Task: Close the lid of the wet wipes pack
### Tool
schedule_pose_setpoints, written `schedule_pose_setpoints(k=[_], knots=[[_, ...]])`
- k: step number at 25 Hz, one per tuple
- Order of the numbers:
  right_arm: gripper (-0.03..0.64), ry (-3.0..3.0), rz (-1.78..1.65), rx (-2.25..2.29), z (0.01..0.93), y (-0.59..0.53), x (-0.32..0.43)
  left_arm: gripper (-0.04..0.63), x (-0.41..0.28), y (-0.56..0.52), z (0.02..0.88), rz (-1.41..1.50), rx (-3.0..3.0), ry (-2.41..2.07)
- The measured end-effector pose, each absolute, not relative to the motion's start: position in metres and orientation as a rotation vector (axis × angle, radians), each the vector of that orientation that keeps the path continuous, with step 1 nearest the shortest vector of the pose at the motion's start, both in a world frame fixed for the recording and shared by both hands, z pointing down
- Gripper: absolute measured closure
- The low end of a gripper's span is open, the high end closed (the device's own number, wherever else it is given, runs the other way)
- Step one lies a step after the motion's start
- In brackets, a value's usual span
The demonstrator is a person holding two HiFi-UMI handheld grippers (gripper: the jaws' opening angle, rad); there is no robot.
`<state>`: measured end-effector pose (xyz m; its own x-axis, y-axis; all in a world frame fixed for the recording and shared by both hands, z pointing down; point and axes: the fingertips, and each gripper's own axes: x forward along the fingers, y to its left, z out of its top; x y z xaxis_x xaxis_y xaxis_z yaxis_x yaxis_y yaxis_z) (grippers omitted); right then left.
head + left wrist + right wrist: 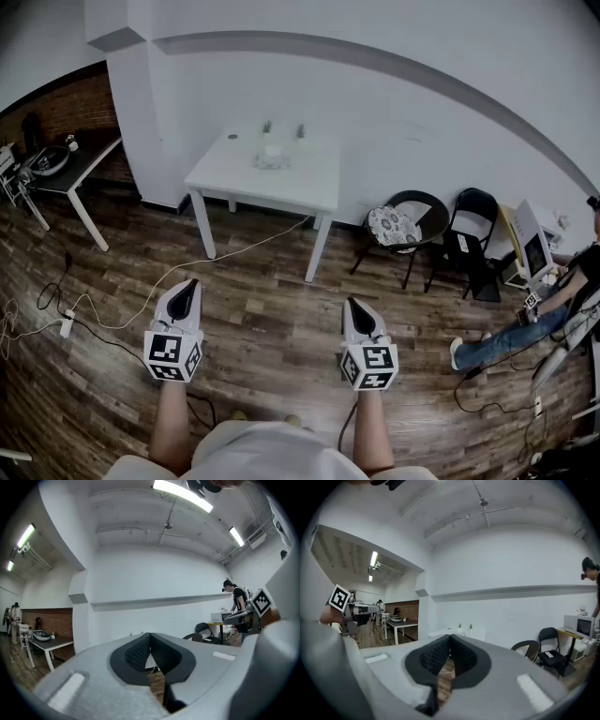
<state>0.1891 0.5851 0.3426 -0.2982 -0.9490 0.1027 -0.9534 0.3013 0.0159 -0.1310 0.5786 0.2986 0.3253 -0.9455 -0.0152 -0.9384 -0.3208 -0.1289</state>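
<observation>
Head view looks across a dark wood-plank floor [272,319] to a white rectangular table [314,192] by the wall, well apart from the person. The left gripper [188,285] and the right gripper [355,304] are held level, jaws pressed together on nothing. The small pale wet wipes pack [272,157] lies on the tabletop, its lid too small to read. I judge the reach not yet begun; next comes walking up close.

We hold the left hand-held gripper [190,285] and the right hand-held gripper [354,304] out in front of us, side by side and well apart, both pointing about level. Each has its jaws closed tip to tip on nothing. Our bare forearms [172,427] reach forward behind them.
</observation>
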Motion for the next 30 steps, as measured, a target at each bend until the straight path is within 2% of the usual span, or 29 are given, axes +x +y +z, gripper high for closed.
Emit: schedule_pose_setpoints(k=[26, 28, 30], knots=[[0.612, -2.466, 0.076, 1.812, 0.3485, 0.5866, 0.1853, 0.589, -0.1251, 0.5812, 0.307, -0.111, -2.487, 1.751], [0.609, -2.464, 0.073, 1.813, 0.3487, 0.5866, 0.1863, 0.589, -0.1241, 0.581, 0.308, -0.112, -2.489, 1.75], [0.568, -2.464, 0.071, 1.816, 0.3476, 0.5855, 0.187, 0.589, -0.1233, 0.5795, 0.3081, -0.114, -2.491, 1.75]])
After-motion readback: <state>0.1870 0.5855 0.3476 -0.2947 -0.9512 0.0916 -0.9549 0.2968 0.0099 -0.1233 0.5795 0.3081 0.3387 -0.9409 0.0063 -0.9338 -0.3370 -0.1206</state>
